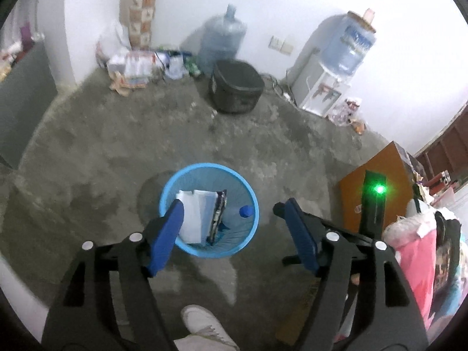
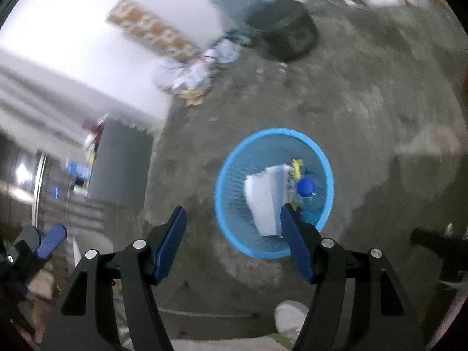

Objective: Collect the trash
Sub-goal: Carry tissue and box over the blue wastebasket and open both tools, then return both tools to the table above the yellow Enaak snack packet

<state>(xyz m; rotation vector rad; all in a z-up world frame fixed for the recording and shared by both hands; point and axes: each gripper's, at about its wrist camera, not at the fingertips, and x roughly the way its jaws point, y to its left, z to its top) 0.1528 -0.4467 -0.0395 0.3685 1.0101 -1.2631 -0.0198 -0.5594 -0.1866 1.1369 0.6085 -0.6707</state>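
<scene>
- A round blue mesh bin (image 1: 209, 209) is seen standing on the bare concrete floor (image 1: 278, 152), directly ahead of and below both grippers.
- Inside the bin, folded white paper (image 1: 194, 216) is propped against a dark flat packet (image 1: 218, 215), and a clear bottle with a blue cap (image 1: 246, 211) is lodged beside them at the right wall.
- The left gripper (image 1: 231, 219) is held spread wide with nothing between its blue pads; its left pad overlaps the near-left rim of the bin in the left wrist view.
- The right gripper (image 2: 234, 219) is likewise held wide apart and empty; its right pad covers part of the bin's near rim and of the paper in the right wrist view.
- A black tub (image 1: 235, 86) is set farther back on the floor, near the wall, with a large water jug (image 1: 223, 39) behind it.
- A pile of bags and wrappers (image 1: 140, 64) is heaped in the corner to the left of the jug.
- A water dispenser (image 1: 323, 93) topped by an inverted jug is placed against the wall at the right.
- An orange-brown box (image 1: 377, 181) is seen to the right of the bin, with a black device showing a green light (image 1: 379, 188) in front of it.
- A white shoe (image 1: 204, 321) is visible on the floor near the bottom edge, between the gripper arms.
- The floor between the grippers and the bin is shown without anything standing on it.
</scene>
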